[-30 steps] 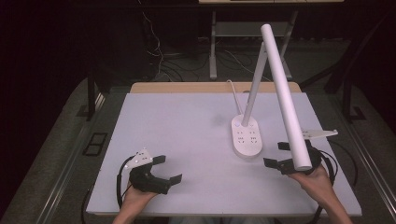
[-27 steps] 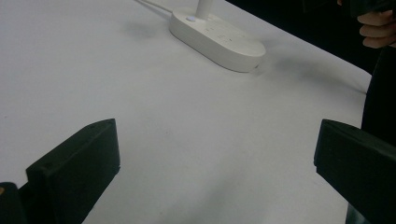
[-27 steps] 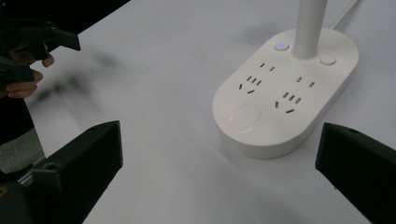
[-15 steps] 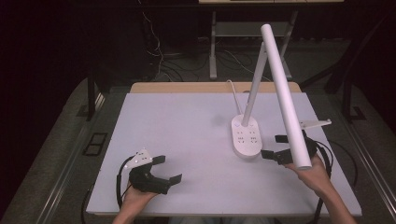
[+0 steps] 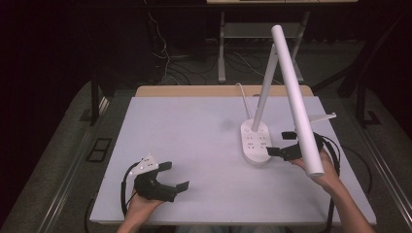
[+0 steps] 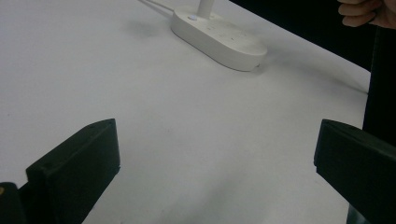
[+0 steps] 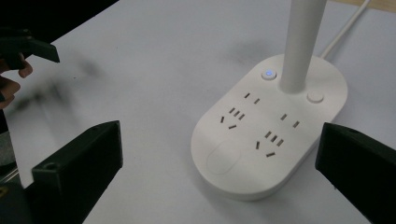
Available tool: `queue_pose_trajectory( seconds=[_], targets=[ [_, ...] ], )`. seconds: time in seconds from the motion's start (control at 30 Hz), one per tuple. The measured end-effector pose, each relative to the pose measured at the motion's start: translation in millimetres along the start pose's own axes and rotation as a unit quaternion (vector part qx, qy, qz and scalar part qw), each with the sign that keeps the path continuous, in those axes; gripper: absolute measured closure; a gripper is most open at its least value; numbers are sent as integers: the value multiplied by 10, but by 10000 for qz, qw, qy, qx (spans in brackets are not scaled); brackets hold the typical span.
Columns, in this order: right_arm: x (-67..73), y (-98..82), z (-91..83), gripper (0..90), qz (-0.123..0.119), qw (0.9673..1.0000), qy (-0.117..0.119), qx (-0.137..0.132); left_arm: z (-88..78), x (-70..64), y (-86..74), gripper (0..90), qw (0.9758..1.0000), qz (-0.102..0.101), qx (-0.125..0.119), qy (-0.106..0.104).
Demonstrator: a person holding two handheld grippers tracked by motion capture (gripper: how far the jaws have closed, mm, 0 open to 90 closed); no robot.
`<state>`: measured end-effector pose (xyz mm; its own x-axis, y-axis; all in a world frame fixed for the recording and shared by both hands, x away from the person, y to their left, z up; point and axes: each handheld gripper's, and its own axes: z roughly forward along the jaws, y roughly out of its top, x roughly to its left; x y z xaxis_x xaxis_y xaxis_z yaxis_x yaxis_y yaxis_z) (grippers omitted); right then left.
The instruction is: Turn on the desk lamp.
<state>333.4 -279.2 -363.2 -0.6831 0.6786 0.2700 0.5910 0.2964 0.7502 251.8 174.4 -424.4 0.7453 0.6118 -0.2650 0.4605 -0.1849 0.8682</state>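
Dark floor with cables lies around a big white table (image 5: 194, 145) in the high view. At the near left edge a hand (image 5: 138, 206) rests low on the table and holds the left gripper (image 5: 176, 175), with its jaws spread wide and nothing between them. At the right a forearm reaches in and up, and its hand (image 5: 323, 172) holds the right gripper (image 5: 282, 143) off the table. Those jaws are spread wide too, and they point at the white lamp base (image 5: 256, 141), which sits just past the tips. A white stem (image 5: 265, 87) rises from the base, and a long white tube (image 5: 296, 102) slants down from its top, passing in front of the right hand. A white cord (image 5: 241, 94) runs from the base toward the far edge.

From the left gripper view, the two black jaws stand far apart with bare table between them. The lamp base (image 6: 217, 35) lies well ahead of the jaws, nearer the right one. Fingers of the other hand (image 6: 369, 11) show at the top right.

From the right gripper view, the jaws stand wide apart and hold nothing. The lamp base (image 7: 261, 140) lies between and just ahead of them, closer to the right jaw. It has plug holes on top, a button with a small blue light (image 7: 268, 73) and a plain round button (image 7: 315, 97). The stem (image 7: 301, 42) goes up from the far end. The left gripper (image 7: 28, 46) shows far off beyond the left jaw.
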Motion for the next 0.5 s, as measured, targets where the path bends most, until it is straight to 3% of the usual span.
queue_pose_trajectory(
  seconds=[0.5],
  targets=[
    [-206, 113, 138, 4, 196, 9998, -43, 98, -10, 7, 0, 0, 10000, -16, -18, 5]
  ],
)
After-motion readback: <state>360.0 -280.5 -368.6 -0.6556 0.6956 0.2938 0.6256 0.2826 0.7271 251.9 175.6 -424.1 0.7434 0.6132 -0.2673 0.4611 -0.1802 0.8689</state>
